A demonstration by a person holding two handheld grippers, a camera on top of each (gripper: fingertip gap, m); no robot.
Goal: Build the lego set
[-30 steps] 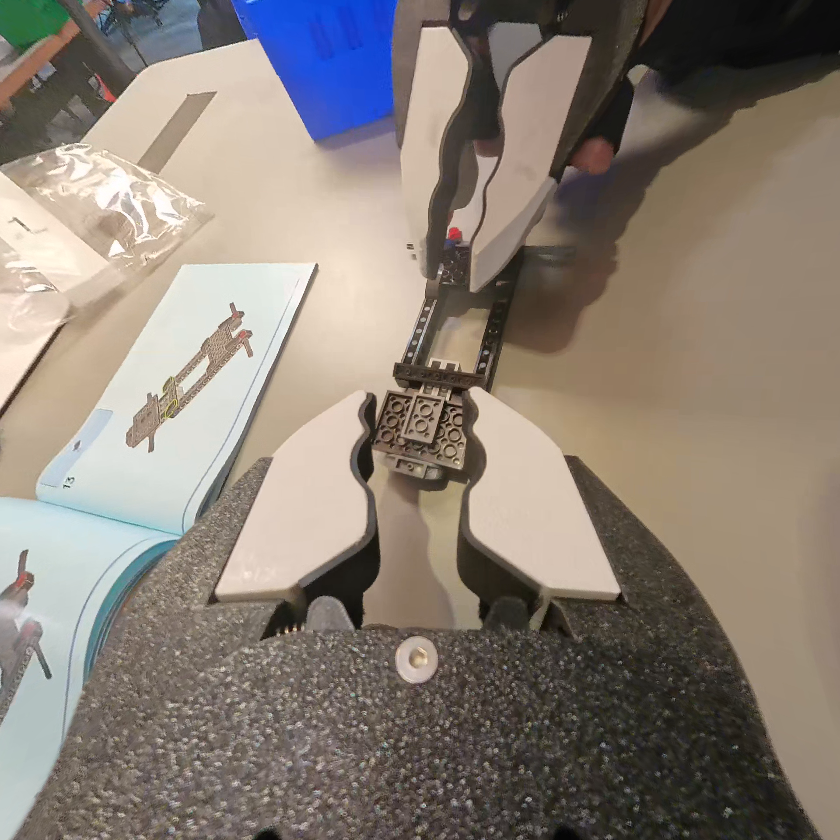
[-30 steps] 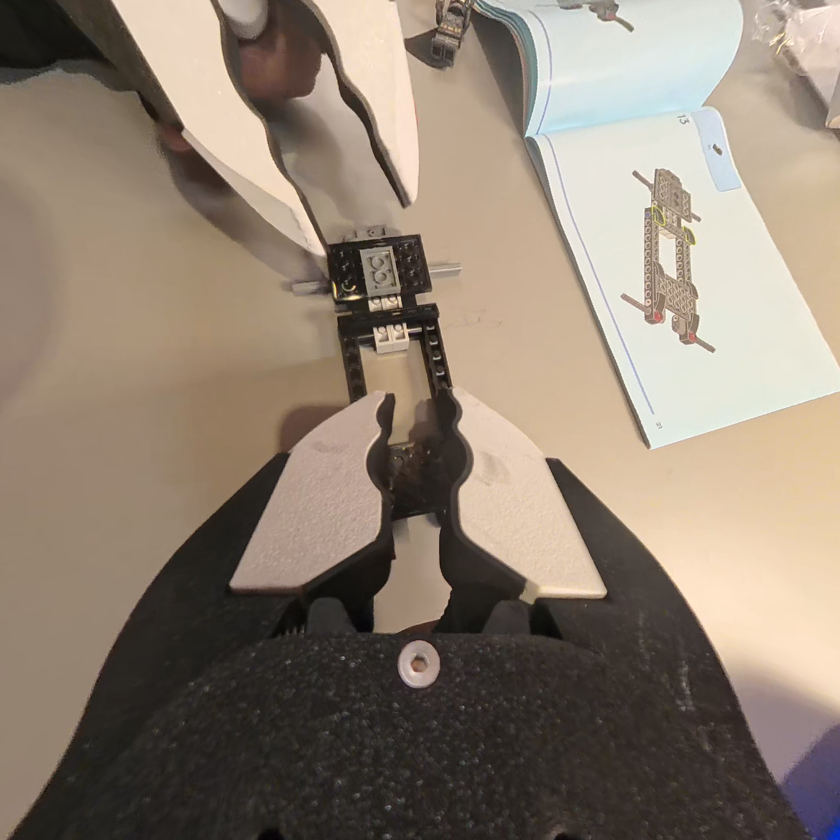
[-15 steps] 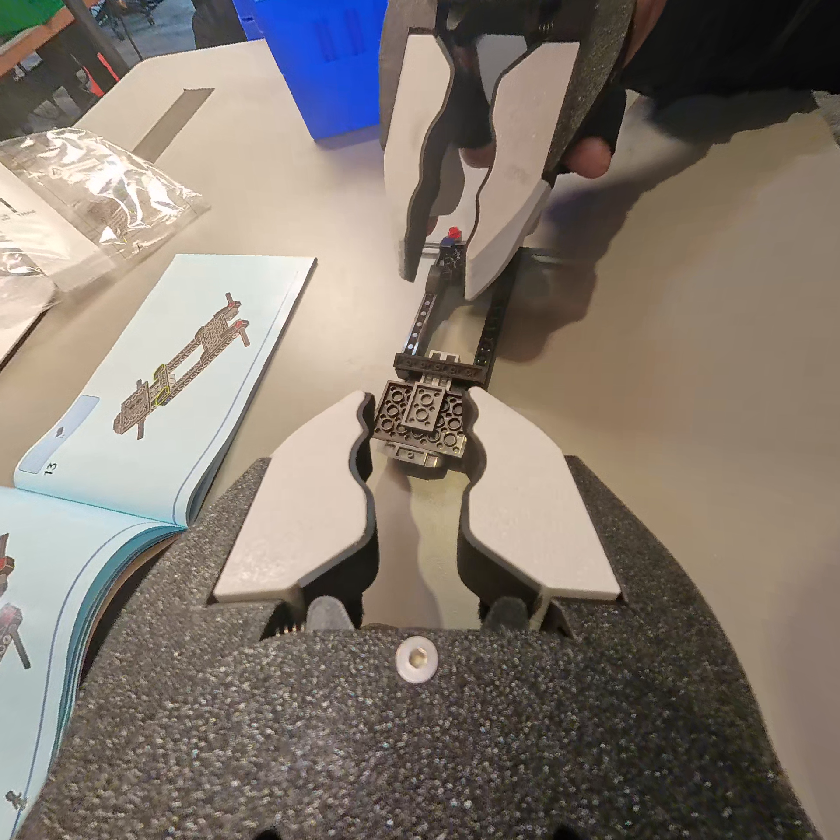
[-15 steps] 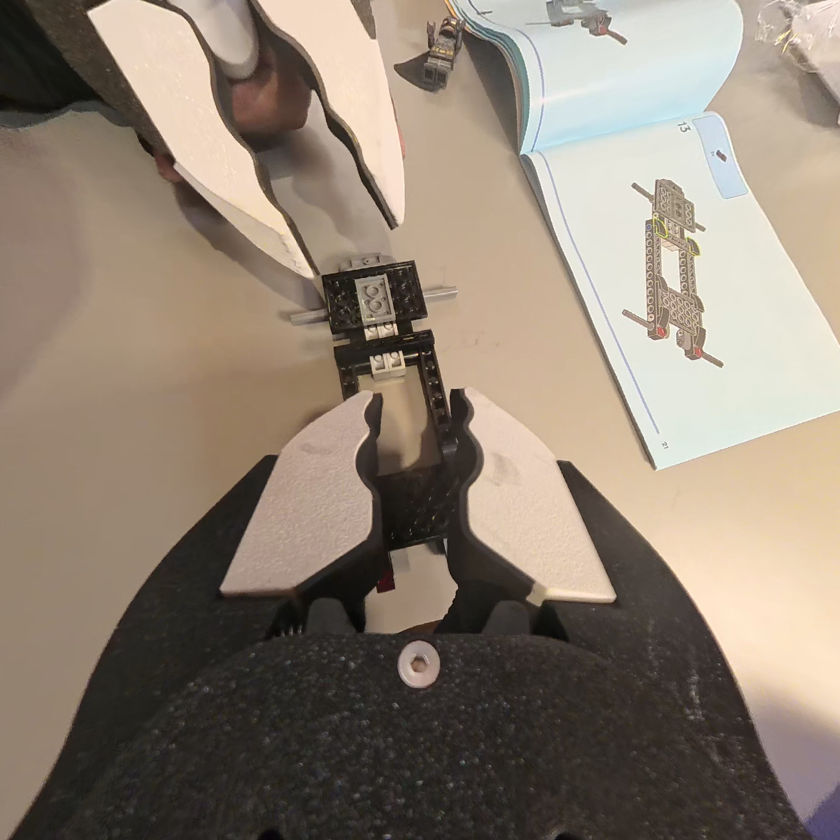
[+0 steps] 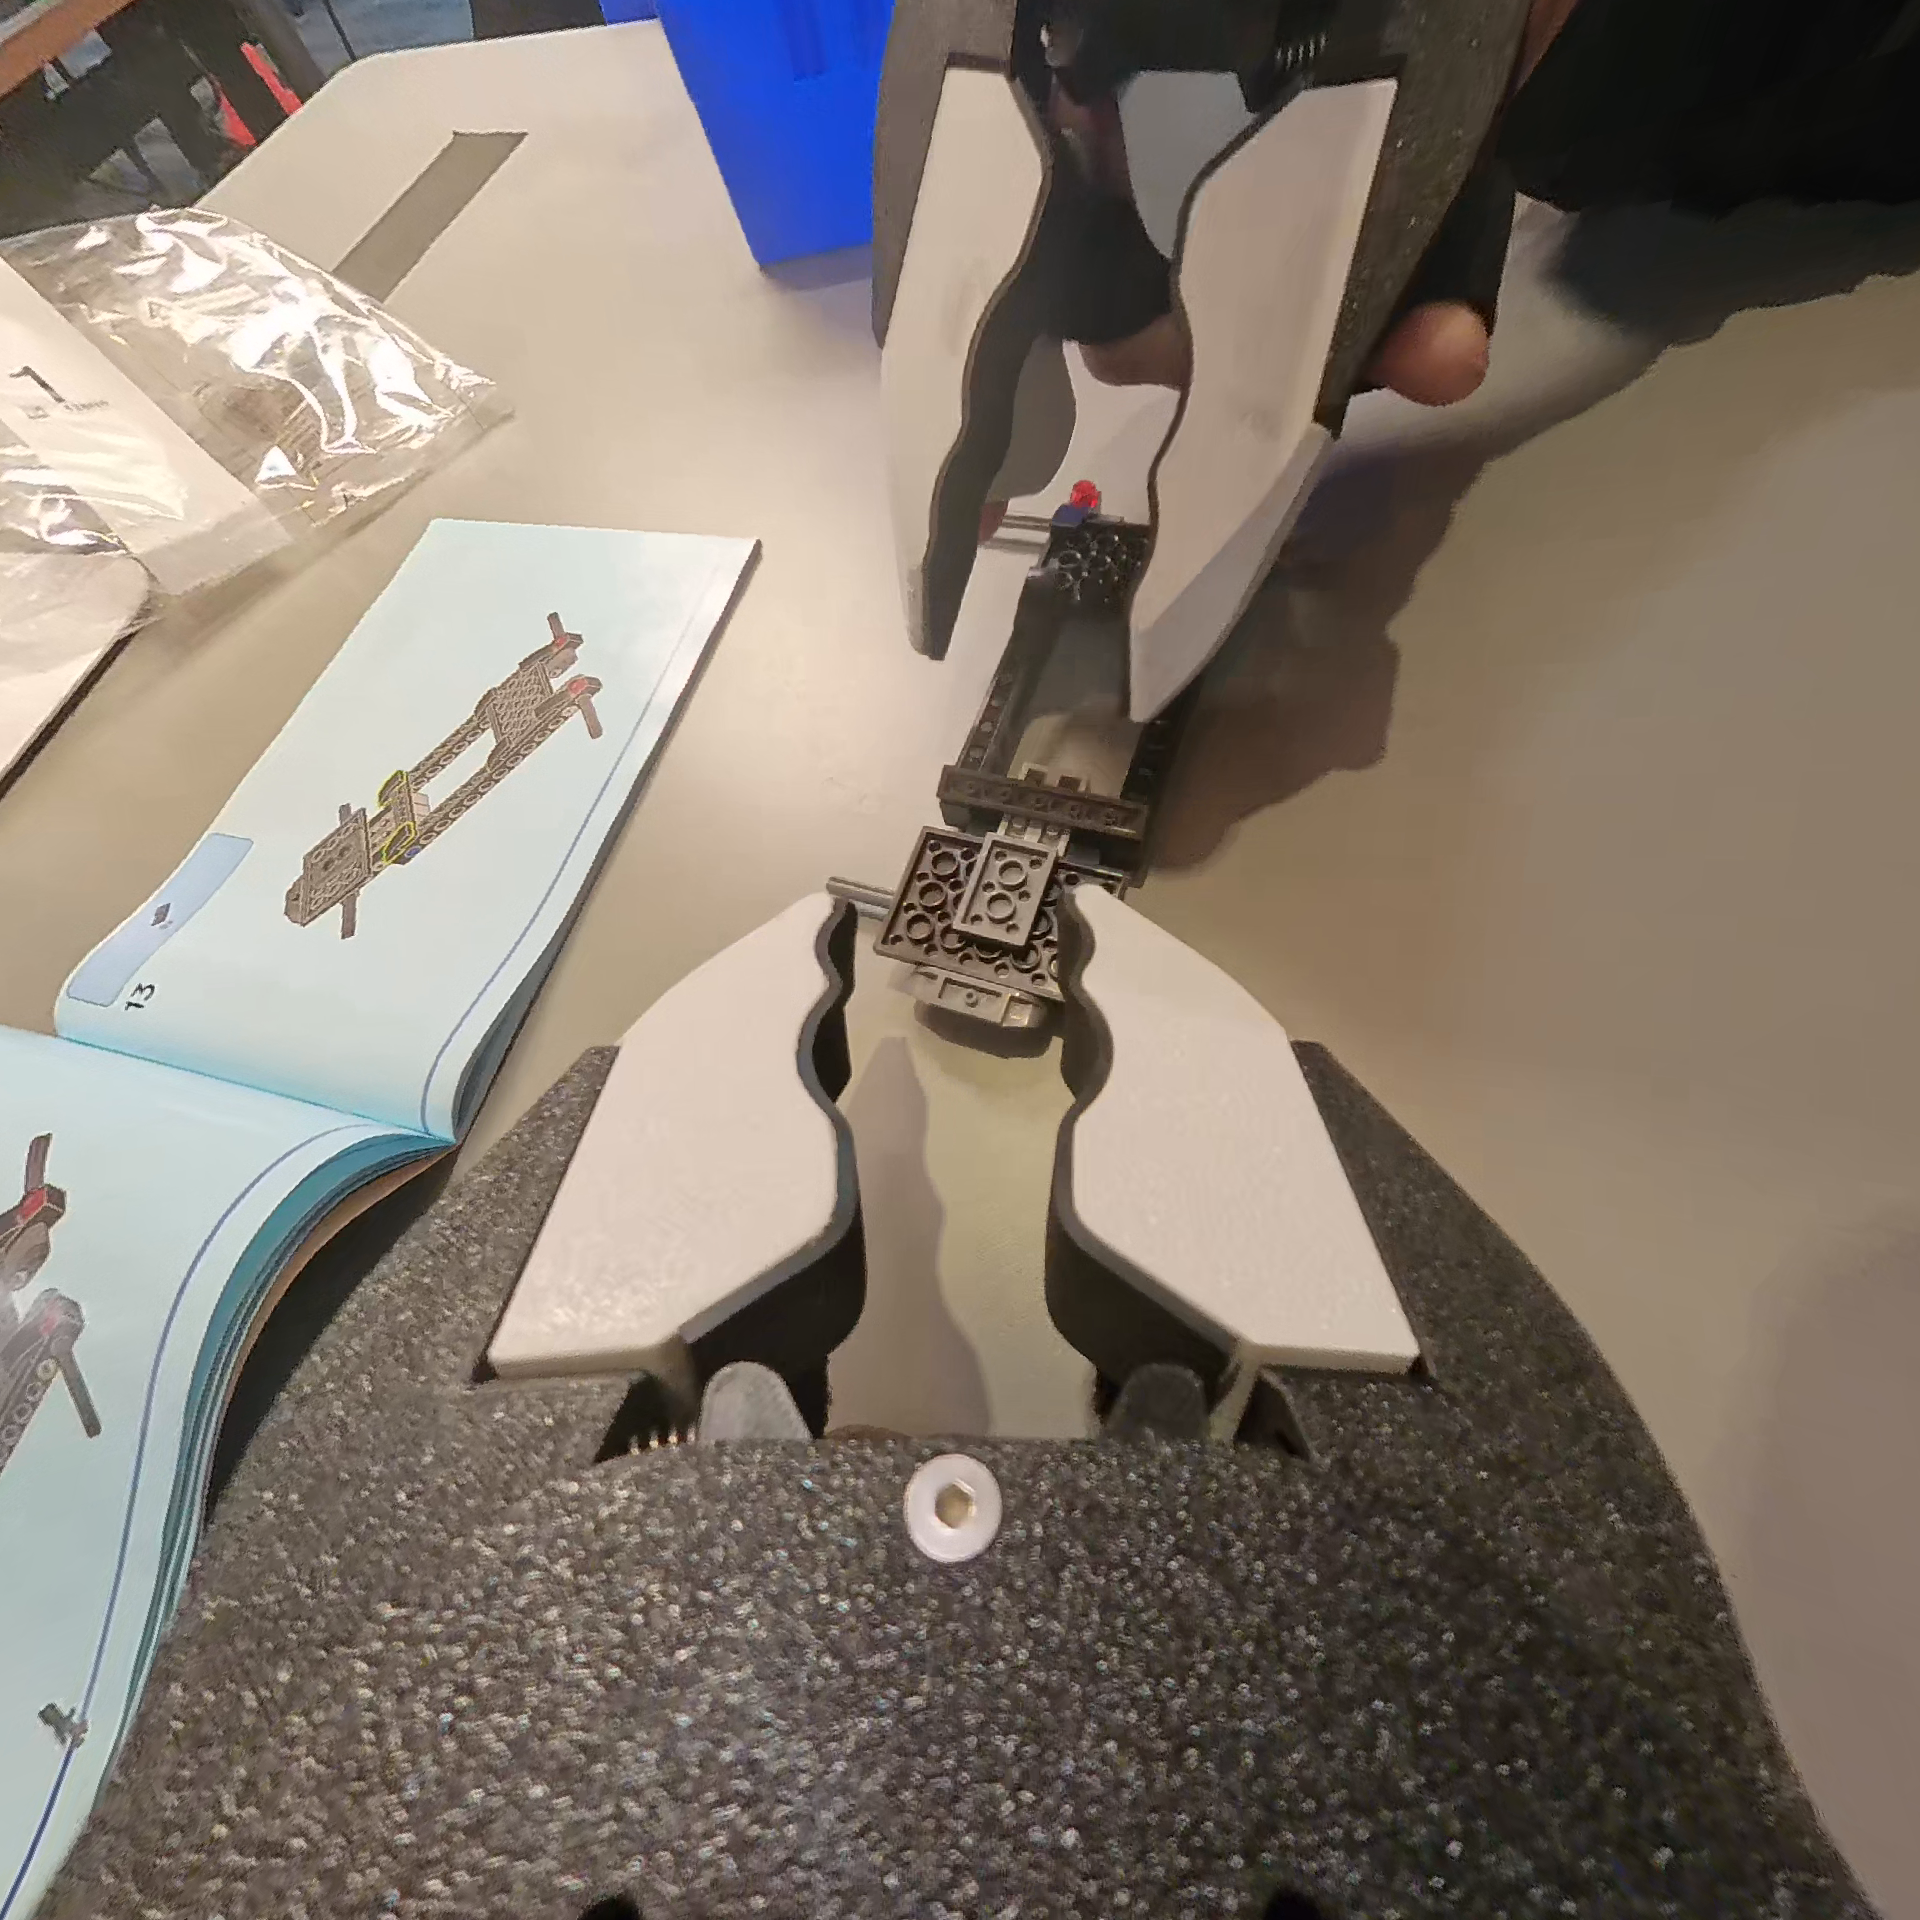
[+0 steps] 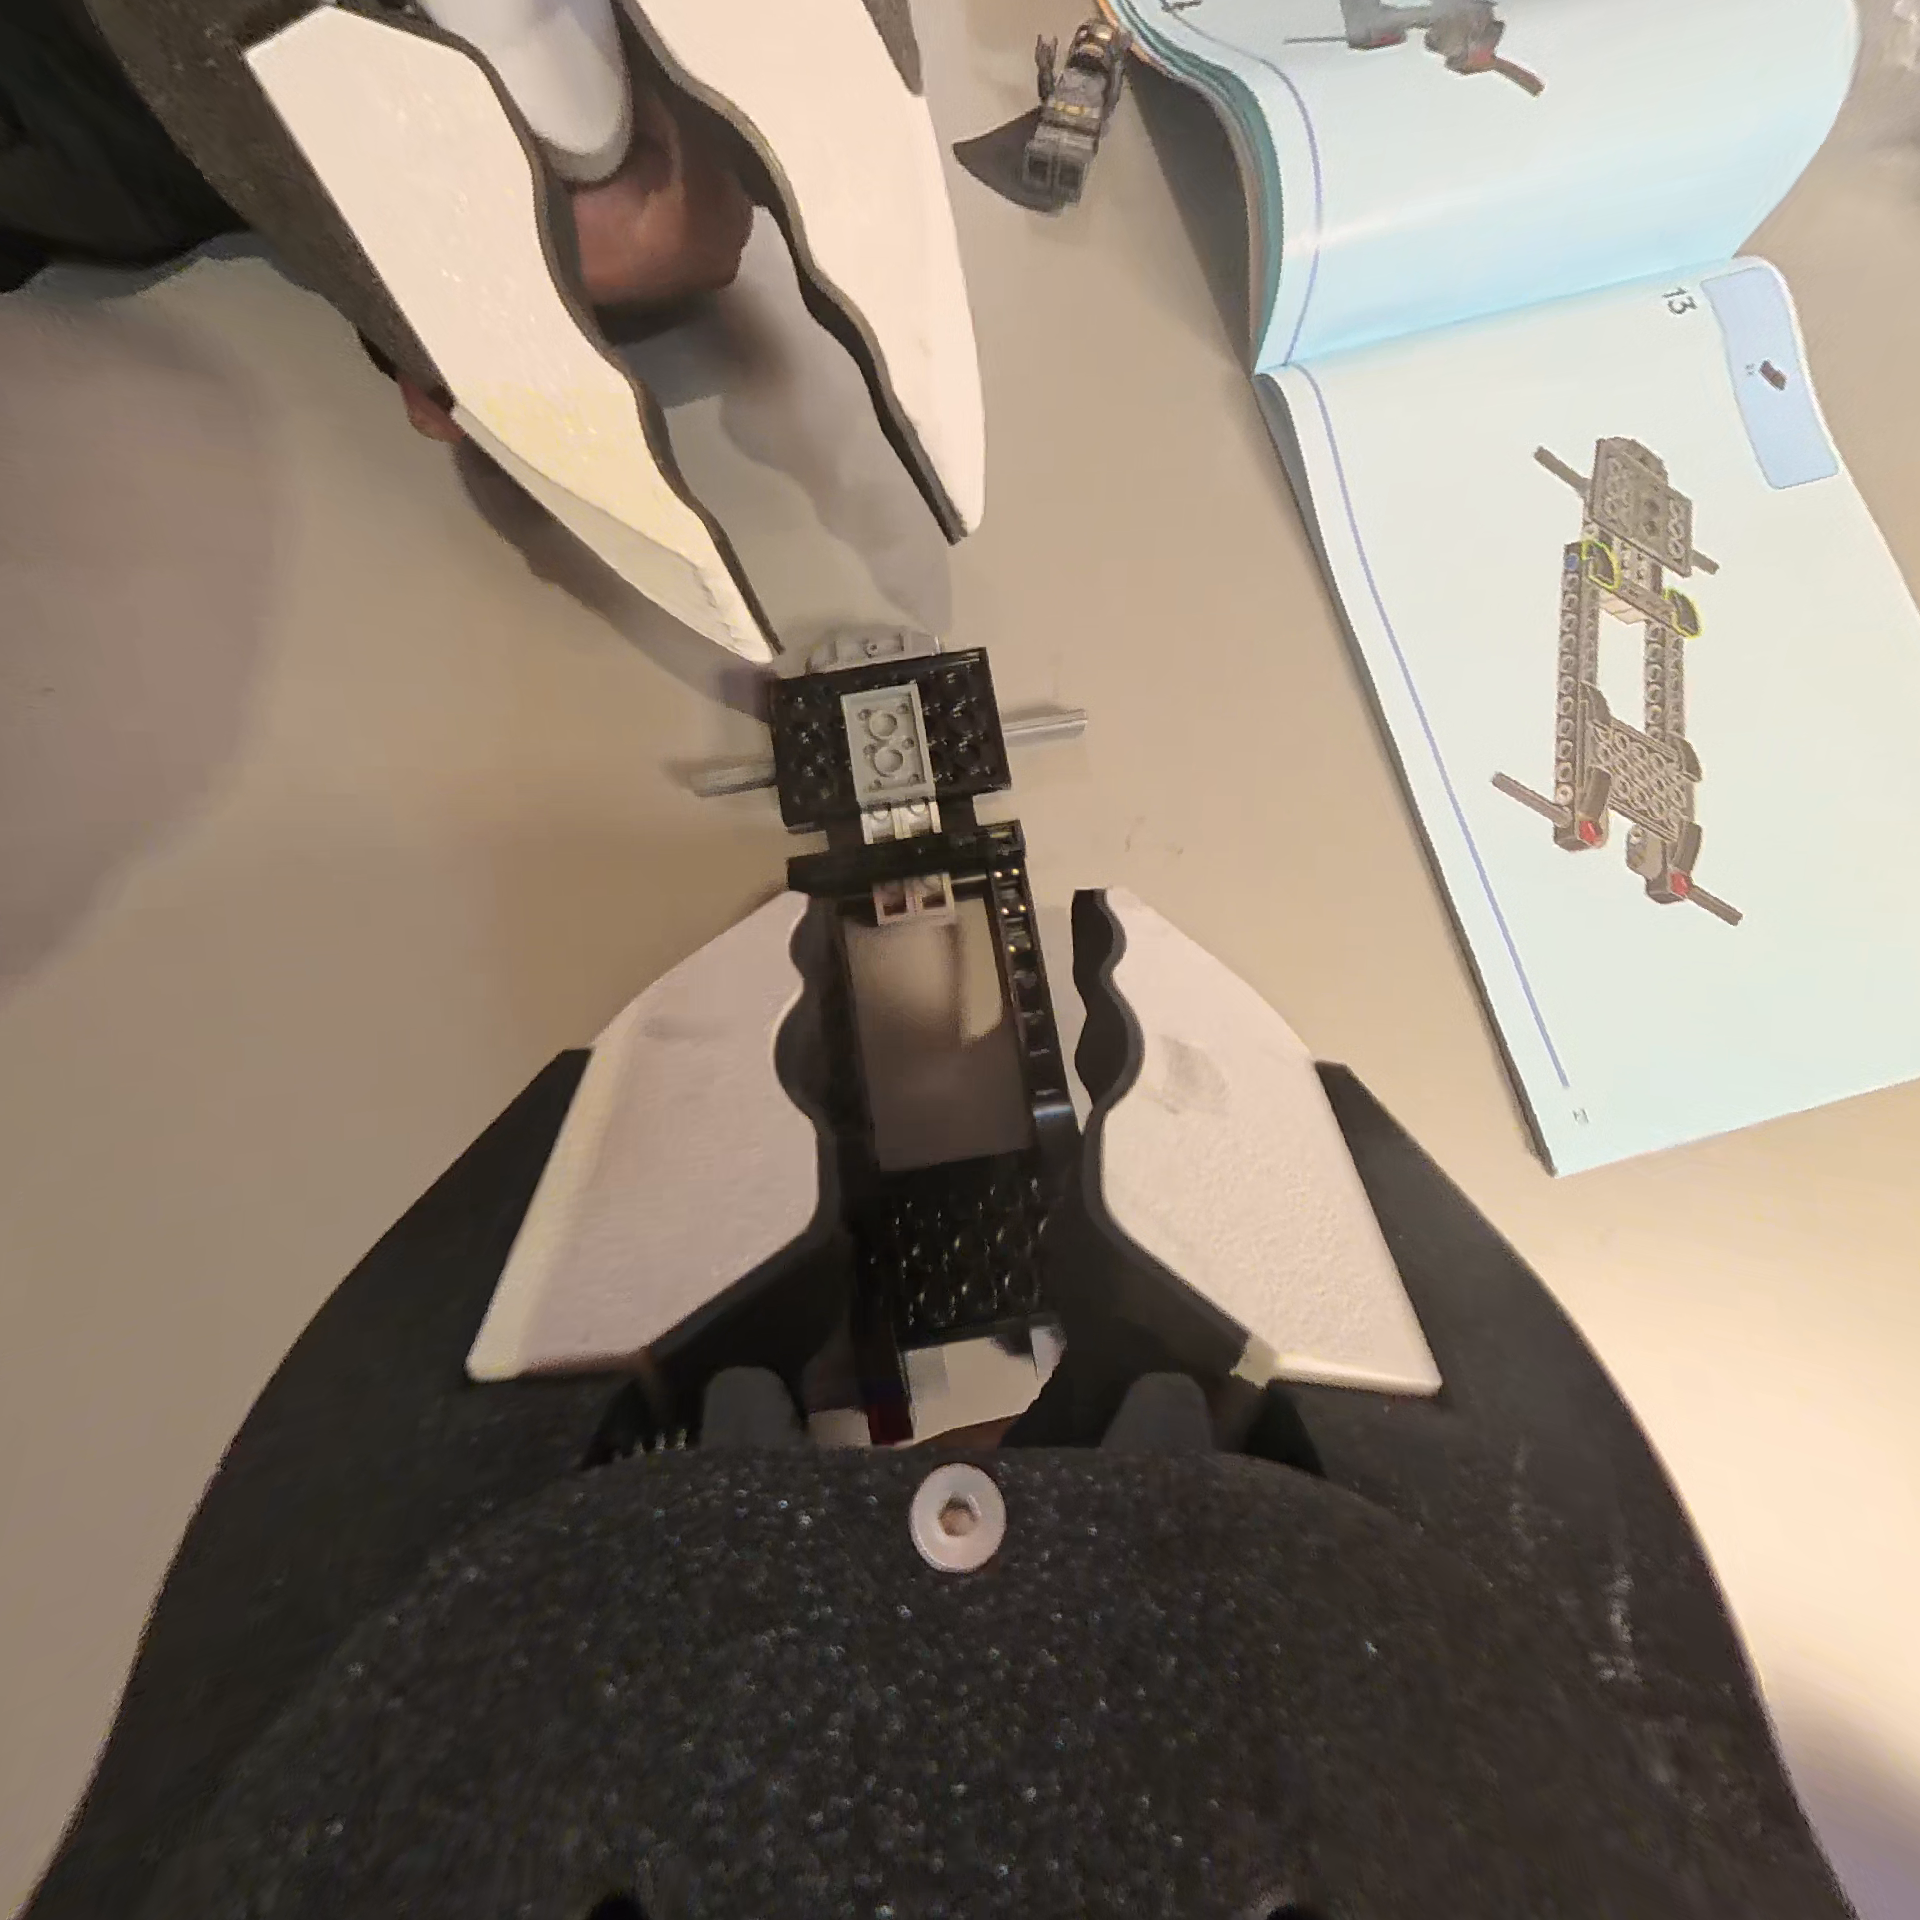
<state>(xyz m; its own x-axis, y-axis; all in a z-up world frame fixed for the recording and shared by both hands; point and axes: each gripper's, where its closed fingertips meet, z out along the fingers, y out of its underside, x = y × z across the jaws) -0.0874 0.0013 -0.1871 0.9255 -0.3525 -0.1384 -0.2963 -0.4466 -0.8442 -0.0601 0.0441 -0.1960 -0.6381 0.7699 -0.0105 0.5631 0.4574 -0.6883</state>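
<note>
Right claw [image 6: 945, 902] is standing open astride the frame [image 6: 1029, 997]; left claw [image 5: 956, 899] is hovering open, plate [image 5: 920, 940] ungripped between its fingers.

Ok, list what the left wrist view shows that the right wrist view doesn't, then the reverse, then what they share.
Only the left wrist view: a blue bin, clear plastic bags, and a red stud at the brick frame's far end. Only the right wrist view: a small dark minifigure beside the booklet. Both: the dark brick frame on the table, the open booklet, the left gripper and the right gripper.
</note>
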